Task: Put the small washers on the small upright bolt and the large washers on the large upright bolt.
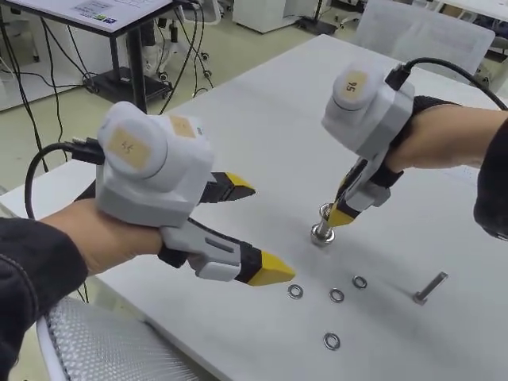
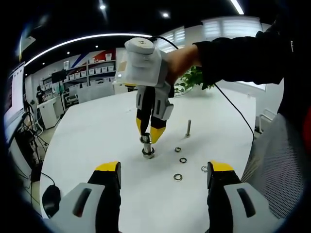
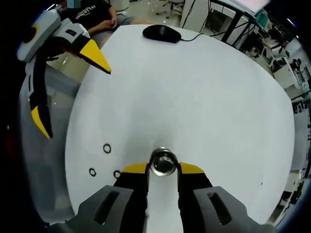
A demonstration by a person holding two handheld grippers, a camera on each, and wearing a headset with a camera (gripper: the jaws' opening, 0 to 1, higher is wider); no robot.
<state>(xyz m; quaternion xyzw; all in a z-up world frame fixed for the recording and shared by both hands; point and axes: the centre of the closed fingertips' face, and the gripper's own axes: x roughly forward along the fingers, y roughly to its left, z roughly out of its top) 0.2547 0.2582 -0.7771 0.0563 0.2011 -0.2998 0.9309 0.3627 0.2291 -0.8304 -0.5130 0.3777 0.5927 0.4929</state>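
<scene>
- The left gripper (image 1: 255, 227) has its jaws spread wide with nothing between them. Its yellow tips hang just above the table (image 1: 262, 111).
- Four washers (image 1: 336, 295) lie flat and apart from one another, just ahead of those open jaws. In the left gripper view they sit toward the right-hand jaw (image 2: 183, 160), and one lies close to that jaw's tip.
- The large bolt (image 1: 323, 230) stands upright farther ahead of the left jaws, past the washers.
- The right gripper (image 1: 341, 214) points straight down at the large bolt. In the right gripper view its jaws are drawn close, with a tip on either side of the bolt's round top (image 3: 163, 161). I cannot tell whether they pinch the bolt, pinch a washer on it, or only flank it.
- The small bolt (image 1: 430, 287) stands upright, well off to the outer side of the right jaws. It is beyond the washers as seen from the left jaws (image 2: 188, 127).
- The table is plain white, and a black mouse (image 3: 162, 33) lies far ahead of the right jaws.
- A mesh chair (image 1: 103, 345) is at the near edge.
- A desk (image 1: 103, 16) with hanging cables stands beyond the table, and shelves (image 2: 92, 73) line the far wall.
</scene>
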